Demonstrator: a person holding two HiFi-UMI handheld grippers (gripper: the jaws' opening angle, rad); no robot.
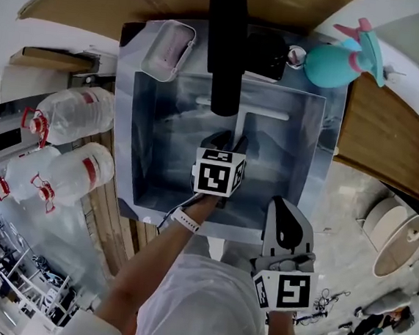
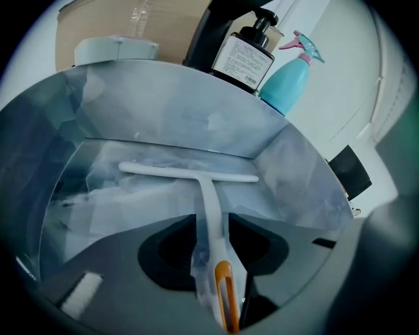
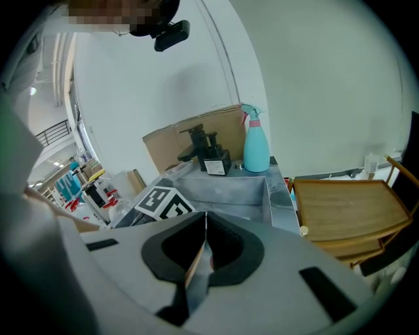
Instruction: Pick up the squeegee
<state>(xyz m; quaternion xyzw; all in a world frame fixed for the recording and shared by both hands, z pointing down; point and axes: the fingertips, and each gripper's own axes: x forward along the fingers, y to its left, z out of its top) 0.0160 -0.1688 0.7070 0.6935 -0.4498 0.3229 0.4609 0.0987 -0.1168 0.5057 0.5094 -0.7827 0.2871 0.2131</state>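
A white T-shaped squeegee (image 2: 196,171) lies flat on the bottom of the steel sink (image 1: 140,156), its blade toward the back wall. In the head view the squeegee (image 1: 253,113) shows just beyond the marker cube. My left gripper (image 2: 212,217) is down inside the sink and open. The squeegee's handle runs between its jaws with a slim gap on each side, and the orange hang loop (image 2: 224,294) lies close to the camera. My right gripper (image 1: 285,207) hovers outside the sink's front right corner, shut and empty.
A black faucet (image 1: 225,54) overhangs the back of the sink. A dark pump bottle (image 2: 245,59) and a teal spray bottle (image 1: 338,61) stand on the back rim, a pale dish (image 1: 168,49) at the back left. Water jugs (image 1: 74,117) lie left; a wooden rack (image 1: 389,136) stands right.
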